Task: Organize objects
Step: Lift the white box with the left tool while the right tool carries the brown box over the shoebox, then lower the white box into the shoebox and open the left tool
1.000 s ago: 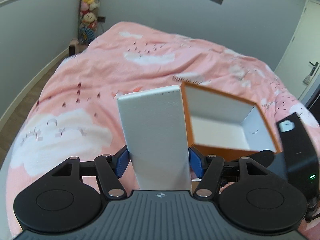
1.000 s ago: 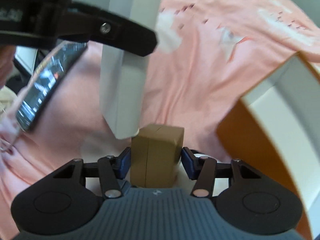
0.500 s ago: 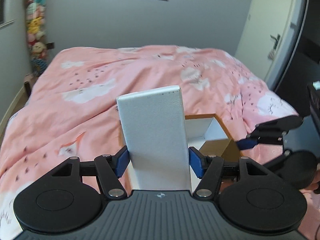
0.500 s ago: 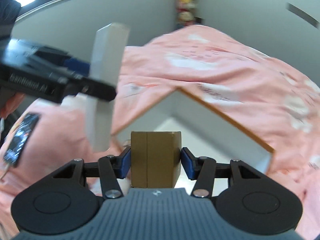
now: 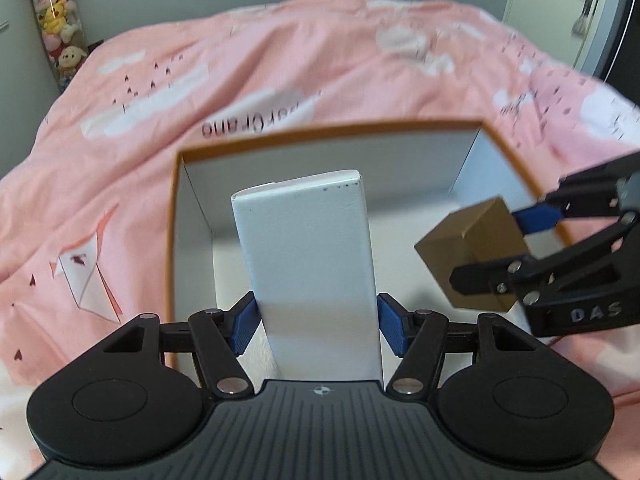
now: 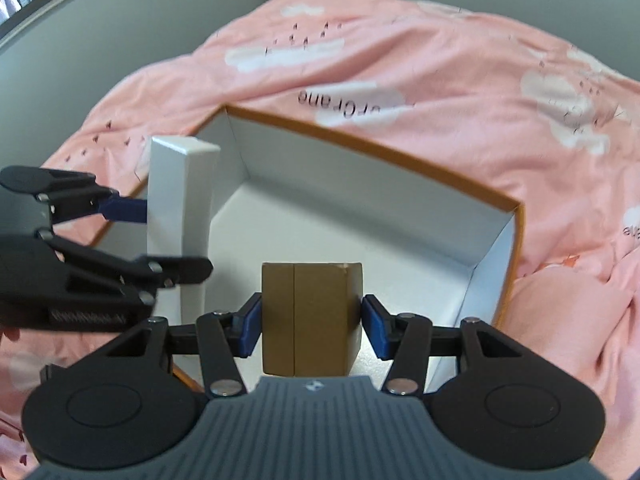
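While both grippers hang over the bed, I see my left gripper (image 5: 318,322) clamped on a tall white box (image 5: 308,264), its blue pads (image 5: 245,322) pressed against the box's two long sides near the bottom end. That white box stands upright in the grip, over the left half of the open orange box (image 5: 173,240), close to that box's left wall. My right gripper (image 6: 312,324) is closed around a small brown cardboard box (image 6: 308,316), one pad on each side of it. From the left wrist view the brown box (image 5: 472,256) hangs tilted, one corner leading, over the right side of the orange box near its right rim, and the right gripper (image 5: 516,244) reaches in from the right edge of that picture. From the right wrist view the left gripper (image 6: 160,236) comes in from the left edge with the white box (image 6: 180,216) standing at the orange box's (image 6: 516,248) near left corner. I cannot tell whether either held box touches the white floor of the orange box. The orange box lies open, white inside, on a pink bedcover (image 6: 460,80) printed with white clouds. Plush toys (image 5: 56,36) stand stacked by the grey wall past the far left corner of the bed
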Available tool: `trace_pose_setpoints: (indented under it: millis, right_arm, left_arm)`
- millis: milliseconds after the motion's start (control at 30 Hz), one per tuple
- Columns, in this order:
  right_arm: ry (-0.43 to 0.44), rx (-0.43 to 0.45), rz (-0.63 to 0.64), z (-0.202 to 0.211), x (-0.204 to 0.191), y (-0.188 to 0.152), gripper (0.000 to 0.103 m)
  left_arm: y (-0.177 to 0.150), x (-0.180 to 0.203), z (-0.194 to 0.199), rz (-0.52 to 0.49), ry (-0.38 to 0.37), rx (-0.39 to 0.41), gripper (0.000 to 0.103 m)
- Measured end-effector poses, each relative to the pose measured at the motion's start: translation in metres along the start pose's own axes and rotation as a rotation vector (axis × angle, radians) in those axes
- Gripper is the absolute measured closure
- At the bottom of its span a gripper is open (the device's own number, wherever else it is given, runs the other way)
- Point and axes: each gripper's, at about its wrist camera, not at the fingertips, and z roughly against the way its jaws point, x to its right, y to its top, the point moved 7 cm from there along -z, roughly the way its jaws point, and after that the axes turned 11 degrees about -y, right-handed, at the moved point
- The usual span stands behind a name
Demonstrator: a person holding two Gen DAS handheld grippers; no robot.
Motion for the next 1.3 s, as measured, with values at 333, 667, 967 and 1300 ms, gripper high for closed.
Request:
trace_pose_setpoints:
  millis: [333,667,967,1300]
  right_arm:
    - [0.002,-0.036,0.011,-0.027,-0.006,0.012,0.049]
    - [0.006,-0.078,-0.007,-0.039,-0.007,0.011,0.049]
    - [0.014,-0.107,-0.035,-0.044,-0.005,0.008,0.049]
    - [0.014,-0.112,-0.043,-0.044,-0.007,0.008,0.049]
  left_arm:
    - [-0.006,-0.007,-0.03,-0.025,0.058,-0.1,0.03]
    - [-0.01,-0.012,-0.055,-0.039,0.117,-0.146,0.024]
    - [-0.011,-0.011,-0.056,-0.047,0.101,-0.144,0.019]
    - [0.004,-0.019,-0.002,0.002,0.048,0.056,0.022]
